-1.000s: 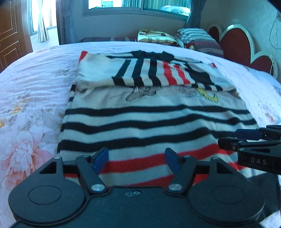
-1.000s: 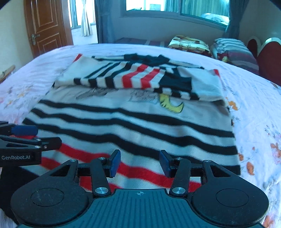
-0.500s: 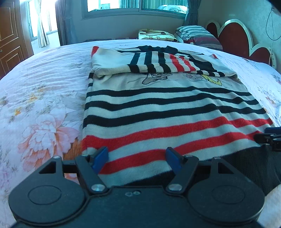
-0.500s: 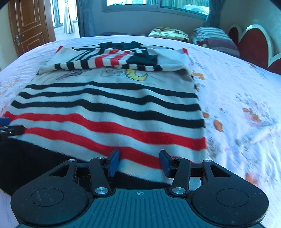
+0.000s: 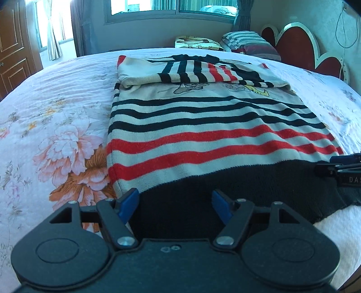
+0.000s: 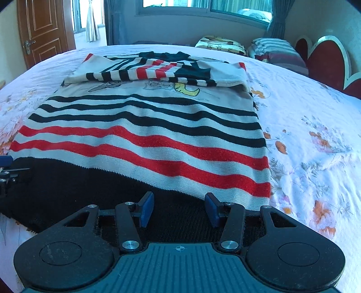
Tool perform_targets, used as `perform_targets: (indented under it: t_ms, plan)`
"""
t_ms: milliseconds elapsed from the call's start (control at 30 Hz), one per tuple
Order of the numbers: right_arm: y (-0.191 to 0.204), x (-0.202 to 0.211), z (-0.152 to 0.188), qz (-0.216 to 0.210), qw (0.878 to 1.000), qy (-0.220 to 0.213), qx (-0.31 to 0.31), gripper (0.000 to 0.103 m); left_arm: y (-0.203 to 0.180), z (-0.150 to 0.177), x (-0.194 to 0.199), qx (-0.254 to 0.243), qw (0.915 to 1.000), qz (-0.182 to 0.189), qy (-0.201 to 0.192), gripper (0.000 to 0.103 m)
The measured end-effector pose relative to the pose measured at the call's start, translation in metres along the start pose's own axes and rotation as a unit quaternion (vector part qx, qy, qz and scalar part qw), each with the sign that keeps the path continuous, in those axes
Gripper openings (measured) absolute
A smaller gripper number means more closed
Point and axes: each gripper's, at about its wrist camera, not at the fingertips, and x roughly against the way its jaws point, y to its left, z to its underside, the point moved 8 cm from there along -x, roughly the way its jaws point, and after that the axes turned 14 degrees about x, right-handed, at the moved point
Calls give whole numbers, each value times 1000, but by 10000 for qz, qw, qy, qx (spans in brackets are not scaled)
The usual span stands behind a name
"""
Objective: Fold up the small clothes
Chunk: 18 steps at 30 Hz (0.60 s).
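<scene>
Tongs backed off; floral bedspread, sunlit window.

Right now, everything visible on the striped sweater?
The striped sweater is a cream knit with black stripes, then red ones, and a wide black hem band nearest the cameras. It lies flat on the floral bedsheet. Its sleeves are folded across the chest, partly covering a cartoon print. The left gripper and right gripper hover open at the hem; contact is unclear.
</scene>
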Motion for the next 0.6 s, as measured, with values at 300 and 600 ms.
perform_targets:
  t_ms: [300, 600]
  plan:
    - [-6, 16, 17, 81, 9999, 75, -120, 49, 1, 6, 13, 90, 10000, -19, 12, 74]
    - [-8, 36, 24, 128, 9996, -48, -250, 84, 15, 9, 32, 340, 9994, -61, -74, 81]
